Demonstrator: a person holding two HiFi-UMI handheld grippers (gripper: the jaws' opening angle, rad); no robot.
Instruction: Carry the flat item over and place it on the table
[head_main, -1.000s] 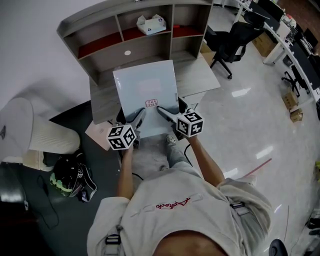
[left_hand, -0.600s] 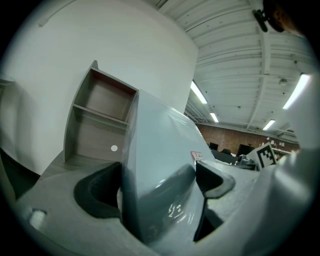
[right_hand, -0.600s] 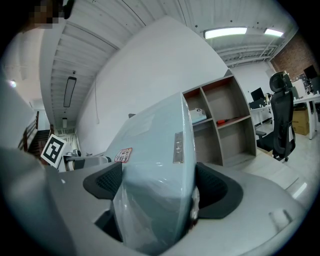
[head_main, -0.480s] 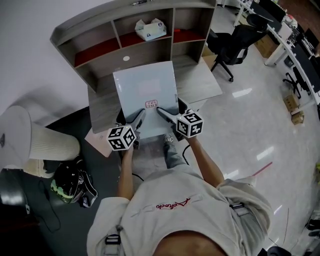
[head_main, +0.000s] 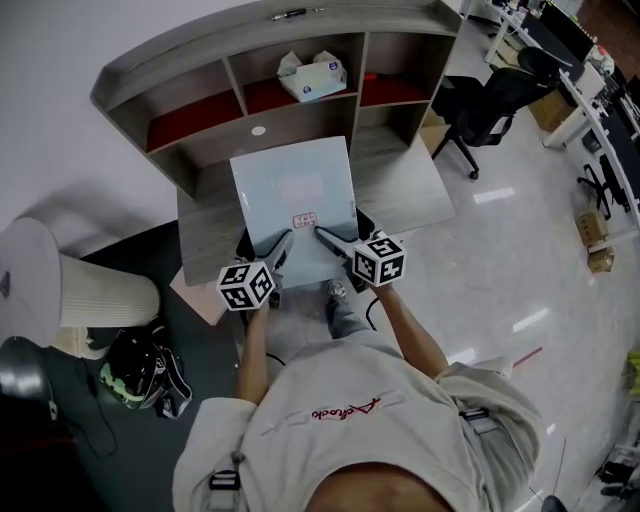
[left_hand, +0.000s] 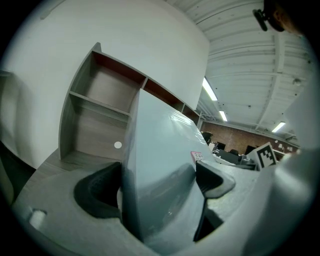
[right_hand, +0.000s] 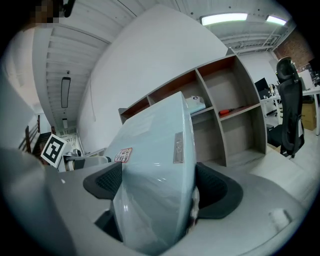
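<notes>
A flat pale-blue package (head_main: 293, 200) with a small red-and-white sticker (head_main: 304, 220) is held level in the air over the grey wooden desk (head_main: 400, 180). My left gripper (head_main: 278, 245) is shut on its near left edge. My right gripper (head_main: 327, 237) is shut on its near right edge. The left gripper view shows the flat package (left_hand: 155, 170) wedged between black pads (left_hand: 97, 192). In the right gripper view the package (right_hand: 157, 185) fills the gap between the pads (right_hand: 215, 192), and the desk's shelf unit (right_hand: 220, 110) lies ahead.
The desk's shelf unit (head_main: 250, 70) holds a tissue box (head_main: 312, 75) and red liners. A black office chair (head_main: 490, 100) stands at the right. A white fan (head_main: 70, 285) and a dark bag (head_main: 135, 365) sit on the floor at left. Shiny floor lies to the right.
The desk and shelf have shifted slightly in the head view and look closer as the person walks up. Both grippers keep the same hold on the package.
</notes>
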